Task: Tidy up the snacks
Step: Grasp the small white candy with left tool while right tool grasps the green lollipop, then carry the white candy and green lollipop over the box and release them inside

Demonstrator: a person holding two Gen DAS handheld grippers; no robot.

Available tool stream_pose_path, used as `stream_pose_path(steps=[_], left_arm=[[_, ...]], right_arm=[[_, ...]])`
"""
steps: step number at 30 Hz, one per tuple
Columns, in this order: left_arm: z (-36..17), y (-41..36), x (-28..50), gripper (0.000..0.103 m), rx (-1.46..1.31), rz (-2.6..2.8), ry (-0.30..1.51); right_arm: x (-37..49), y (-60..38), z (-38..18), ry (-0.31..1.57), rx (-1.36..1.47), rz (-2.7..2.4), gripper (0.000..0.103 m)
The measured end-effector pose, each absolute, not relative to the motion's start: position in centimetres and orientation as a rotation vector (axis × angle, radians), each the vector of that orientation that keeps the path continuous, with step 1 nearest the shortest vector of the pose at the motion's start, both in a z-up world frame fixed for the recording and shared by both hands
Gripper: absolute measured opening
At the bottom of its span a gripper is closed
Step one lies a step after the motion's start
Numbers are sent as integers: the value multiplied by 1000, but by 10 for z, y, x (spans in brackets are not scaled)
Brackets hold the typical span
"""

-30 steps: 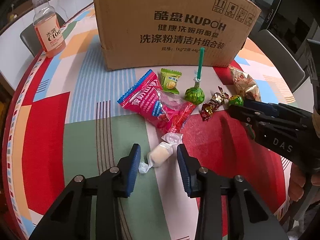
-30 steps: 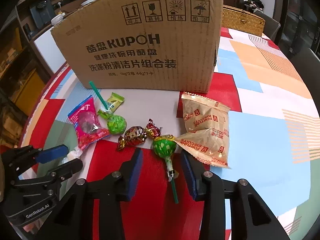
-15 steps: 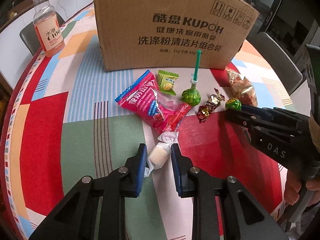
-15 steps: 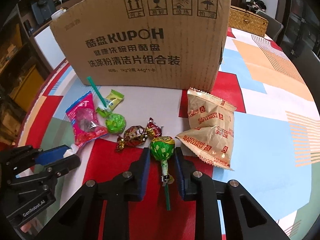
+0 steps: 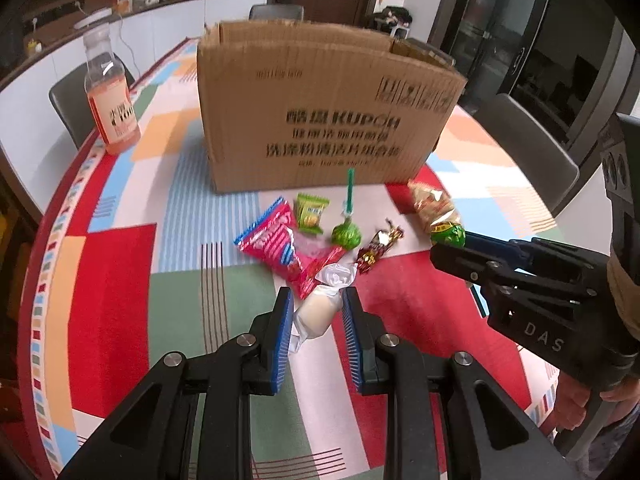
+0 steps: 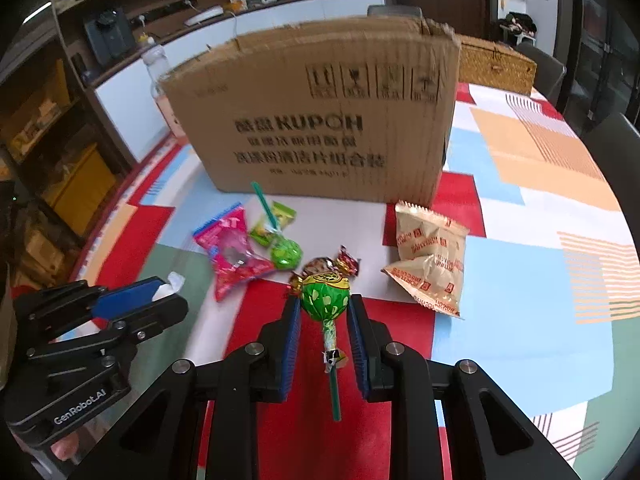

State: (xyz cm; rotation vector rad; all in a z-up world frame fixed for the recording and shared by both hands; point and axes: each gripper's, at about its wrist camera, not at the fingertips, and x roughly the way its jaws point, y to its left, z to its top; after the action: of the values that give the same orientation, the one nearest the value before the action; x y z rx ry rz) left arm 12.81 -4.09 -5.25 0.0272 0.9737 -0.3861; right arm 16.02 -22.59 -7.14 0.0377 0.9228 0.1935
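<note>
Each claw clamps one sweet, left claw [image 5: 316, 312] a white candy [image 5: 318, 312], right claw [image 6: 324, 312] a green lollipop [image 6: 325, 298], apparently bound for the cardboard box [image 6: 320, 120] standing open beyond them on the bench [image 6: 540, 280].

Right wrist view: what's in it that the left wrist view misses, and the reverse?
Only the right wrist view: the wicker basket behind the cardboard box and the held lollipop's stick. Only the left: the white candy's body clamped in the left gripper, and the box's open top. Both: the bottle, right gripper holding a green lollipop, and loose snacks.
</note>
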Motion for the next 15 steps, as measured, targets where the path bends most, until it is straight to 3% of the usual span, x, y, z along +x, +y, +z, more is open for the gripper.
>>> stream_pose_path(steps=[15], left_arm=[[9, -44, 127, 25, 18, -405, 803]], right_arm=[[144, -227, -6, 735, 29, 201, 25]])
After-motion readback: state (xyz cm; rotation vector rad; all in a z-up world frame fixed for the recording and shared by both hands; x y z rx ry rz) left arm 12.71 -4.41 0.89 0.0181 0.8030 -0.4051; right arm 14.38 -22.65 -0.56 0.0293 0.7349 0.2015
